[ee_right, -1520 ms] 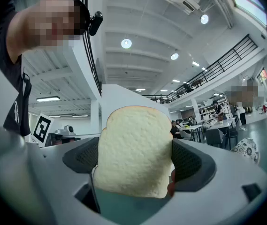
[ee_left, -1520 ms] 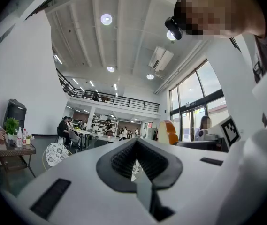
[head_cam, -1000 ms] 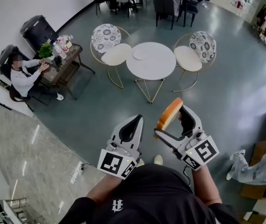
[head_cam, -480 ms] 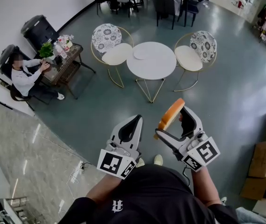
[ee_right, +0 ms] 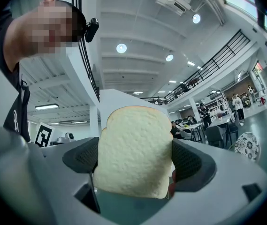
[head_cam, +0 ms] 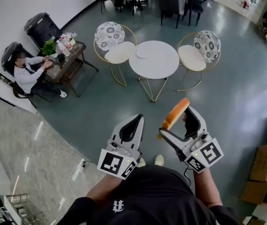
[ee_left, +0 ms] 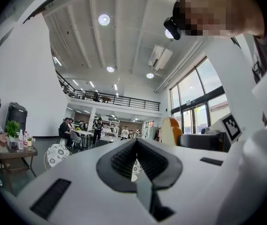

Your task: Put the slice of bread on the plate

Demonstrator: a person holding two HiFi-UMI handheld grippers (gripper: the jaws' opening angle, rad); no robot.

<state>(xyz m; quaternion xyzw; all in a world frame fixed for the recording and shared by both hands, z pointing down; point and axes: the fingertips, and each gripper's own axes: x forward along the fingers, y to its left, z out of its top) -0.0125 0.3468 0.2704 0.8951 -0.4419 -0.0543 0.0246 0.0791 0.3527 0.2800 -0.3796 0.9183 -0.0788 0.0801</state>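
Observation:
My right gripper (head_cam: 180, 118) is shut on the slice of bread (head_cam: 175, 113), held on edge with its orange crust up, at chest height above the floor. In the right gripper view the white face of the bread (ee_right: 133, 156) fills the space between the dark pads. My left gripper (head_cam: 134, 123) hovers just left of it, jaws shut with nothing between them (ee_left: 136, 154); in that view the bread (ee_left: 171, 131) shows to the right. A white plate (head_cam: 143, 53) lies on the round white table (head_cam: 161, 64) well ahead of both grippers.
Two gold-framed chairs (head_cam: 113, 43) (head_cam: 199, 50) flank the table. A seated person (head_cam: 25, 74) is at a wicker side table (head_cam: 65, 62) with a plant at the left. Cardboard boxes (head_cam: 257, 191) stand at the right. Dark tables and chairs are at the back.
Both grippers keep their pose, with the bread still held. The view has shifted slightly. A person in jeans at the lower right has left the view.

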